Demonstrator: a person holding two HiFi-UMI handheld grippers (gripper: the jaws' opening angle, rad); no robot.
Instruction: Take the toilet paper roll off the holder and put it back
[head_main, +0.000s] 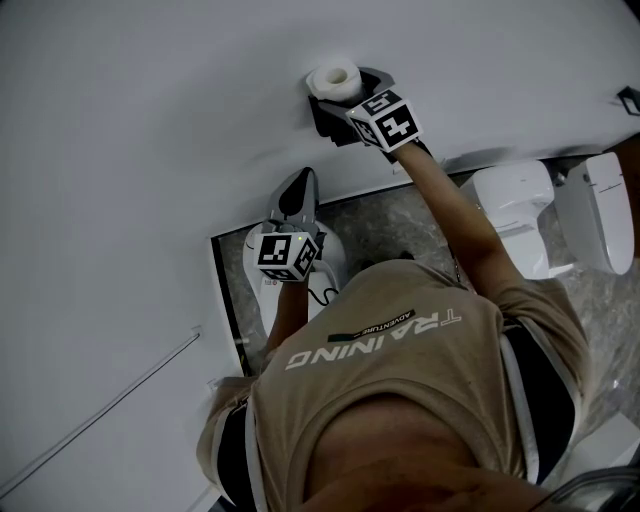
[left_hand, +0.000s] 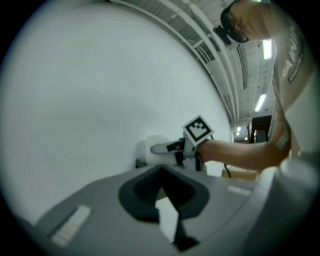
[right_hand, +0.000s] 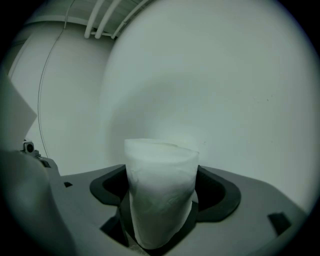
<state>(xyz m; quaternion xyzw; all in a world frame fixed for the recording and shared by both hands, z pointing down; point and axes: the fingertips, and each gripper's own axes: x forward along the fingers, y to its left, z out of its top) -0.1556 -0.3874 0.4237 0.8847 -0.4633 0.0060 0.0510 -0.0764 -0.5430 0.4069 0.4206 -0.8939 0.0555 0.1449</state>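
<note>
Plain white wall (head_main: 150, 150) fills most of the view, with a white ceramic toilet (head_main: 515, 215) low at the right on grey marbled floor tiles (head_main: 385, 225). Right gripper (head_main: 340, 96) is raised to the wall, its fingers clamped on the curved sides of the white toilet paper roll (right_hand: 160, 192). The roll sits between them, just beside the wall. Its long axis runs roughly along the wall and across the fingers, with the open core end facing the head camera. The holder itself can't be picked out behind the roll and fingers. Left gripper (head_main: 300, 190) hangs lower, well apart from the roll, fingers pressed together with nothing between them. The right hand is clearly nearer, so the reseating looks like its job.
</note>
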